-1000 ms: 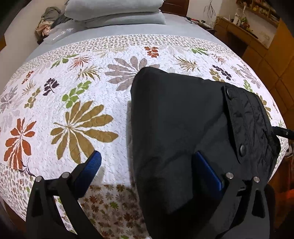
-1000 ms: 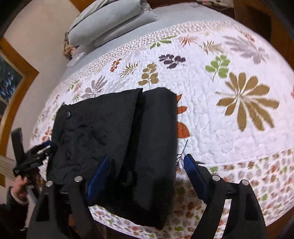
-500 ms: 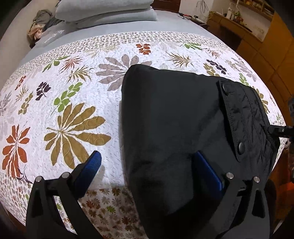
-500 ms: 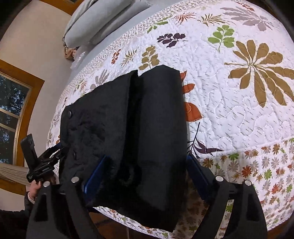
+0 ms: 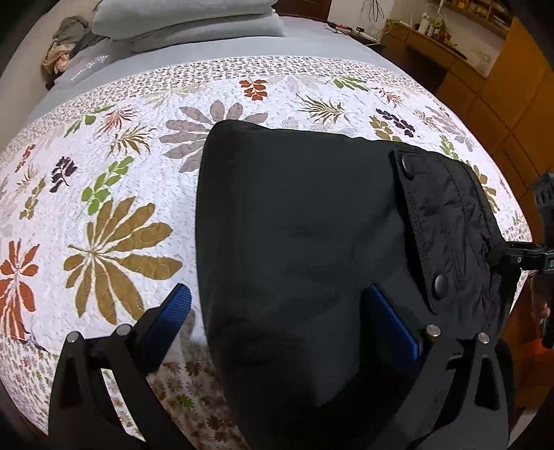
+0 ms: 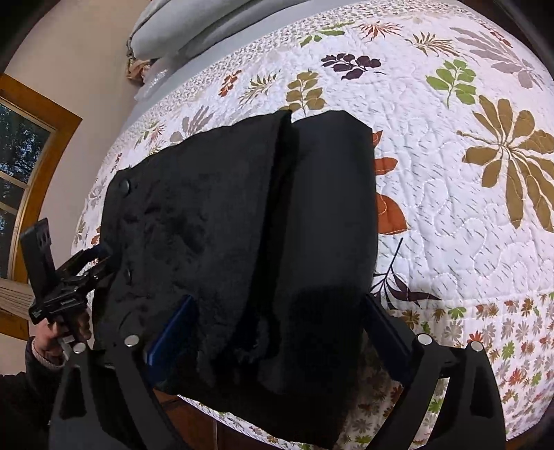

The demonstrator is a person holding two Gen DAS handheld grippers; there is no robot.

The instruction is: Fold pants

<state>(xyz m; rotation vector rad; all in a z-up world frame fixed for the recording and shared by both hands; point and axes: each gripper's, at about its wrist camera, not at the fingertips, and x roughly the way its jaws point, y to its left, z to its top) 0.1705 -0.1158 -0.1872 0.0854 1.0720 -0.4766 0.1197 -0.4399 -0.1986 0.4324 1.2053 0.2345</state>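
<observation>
Black pants (image 5: 304, 235) lie folded into a compact bundle on a floral quilt (image 5: 114, 194), near the bed's front edge, with a snap-button flap (image 5: 446, 225) on the right side. My left gripper (image 5: 277, 318) is open, its jaws straddling the bundle's near left edge. In the right wrist view the pants (image 6: 242, 242) show as two folded layers side by side. My right gripper (image 6: 277, 329) is open, its jaws straddling the bundle's near end. The other gripper (image 6: 69, 277) shows at the bundle's far left corner.
Grey folded bedding (image 5: 187, 17) is stacked at the head of the bed. Wooden cabinets (image 5: 502, 86) stand on the right. A window with a wooden frame (image 6: 20, 166) is on the wall. The quilt (image 6: 467, 173) stretches wide around the pants.
Both grippers have closed in on the pants, which now fill more of each view. The jaws stayed open. The bundle itself looks unmoved.
</observation>
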